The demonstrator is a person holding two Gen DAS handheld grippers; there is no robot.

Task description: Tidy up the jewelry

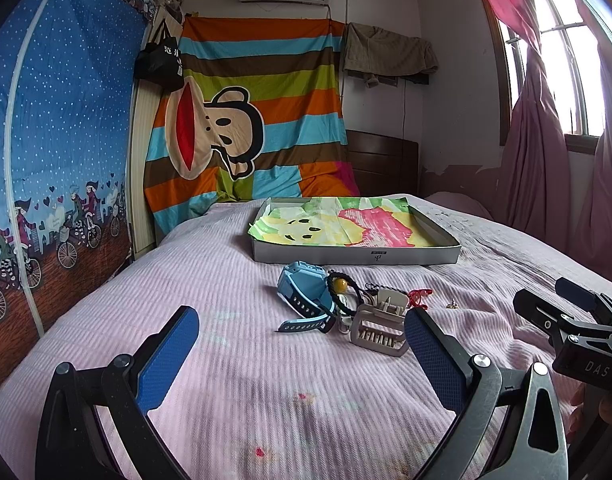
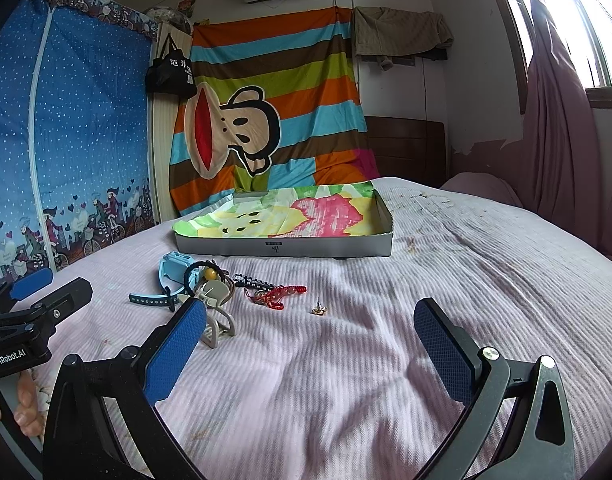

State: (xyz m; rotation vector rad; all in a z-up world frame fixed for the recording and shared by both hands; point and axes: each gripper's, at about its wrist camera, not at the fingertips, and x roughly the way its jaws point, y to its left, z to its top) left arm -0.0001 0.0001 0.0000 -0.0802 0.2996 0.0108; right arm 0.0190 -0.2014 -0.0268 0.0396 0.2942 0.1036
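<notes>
A small heap of jewelry lies on the pink bedspread: a light blue watch (image 1: 306,296) (image 2: 173,276), a black cord with a yellow bead (image 1: 340,285) (image 2: 210,273), a beige hair claw (image 1: 380,330) (image 2: 215,320), a red knotted bracelet (image 1: 420,296) (image 2: 277,295) and a tiny gold earring (image 1: 451,304) (image 2: 318,310). Behind the heap sits a shallow grey box (image 1: 358,257) (image 2: 281,249) lined with colourful cloth. My left gripper (image 1: 301,346) stands open just short of the heap, nothing between its pads. My right gripper (image 2: 310,340) is open too, with the earring ahead of it.
The bed fills the foreground; a blue zip wardrobe (image 1: 57,128) stands at the left and a striped monkey sheet (image 1: 249,112) hangs behind. Pink curtains (image 1: 546,152) and a window are at the right. A hand (image 2: 23,404) grips the left handle.
</notes>
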